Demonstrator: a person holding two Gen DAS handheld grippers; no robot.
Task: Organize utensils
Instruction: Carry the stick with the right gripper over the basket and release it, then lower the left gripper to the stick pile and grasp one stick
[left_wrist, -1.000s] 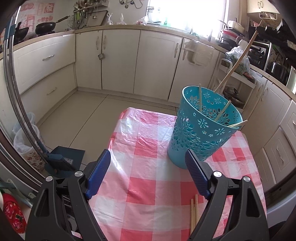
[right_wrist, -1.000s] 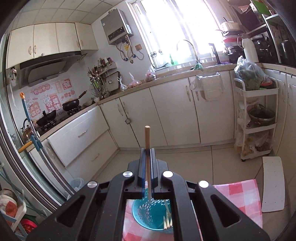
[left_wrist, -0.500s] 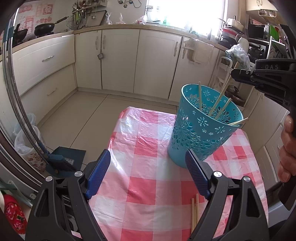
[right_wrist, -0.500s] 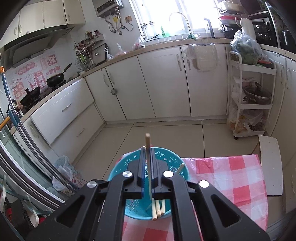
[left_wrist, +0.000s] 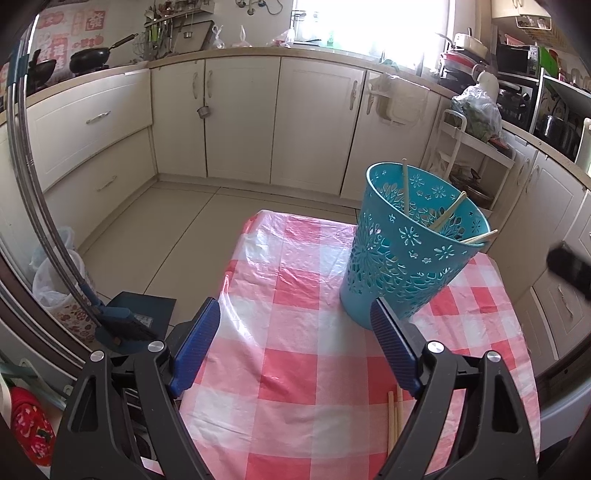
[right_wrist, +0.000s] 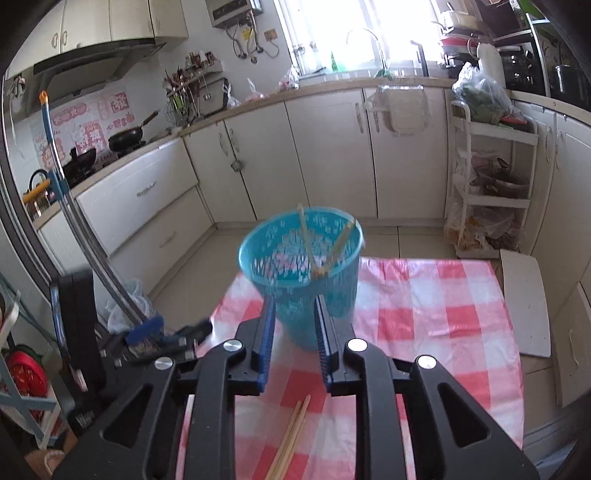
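Observation:
A teal perforated basket (left_wrist: 410, 243) stands on the red-and-white checked tablecloth (left_wrist: 295, 369) and holds several wooden chopsticks (left_wrist: 448, 216). It also shows in the right wrist view (right_wrist: 306, 273). Two chopsticks (right_wrist: 291, 439) lie on the cloth near the front edge; they also show in the left wrist view (left_wrist: 393, 424). My left gripper (left_wrist: 291, 347) is open and empty, low over the cloth, left of the basket. My right gripper (right_wrist: 293, 332) is open and empty, above the loose chopsticks, just in front of the basket.
Kitchen cabinets (left_wrist: 240, 122) line the far wall. A white rack (right_wrist: 491, 192) stands at the right. A broom and dustpan (left_wrist: 122, 321) lie on the floor left of the table. A white board (right_wrist: 524, 302) leans at the table's right.
My right gripper let go of the chopstick into the basket, opened, and pulled back and down toward the table's front. My left gripper stayed still.

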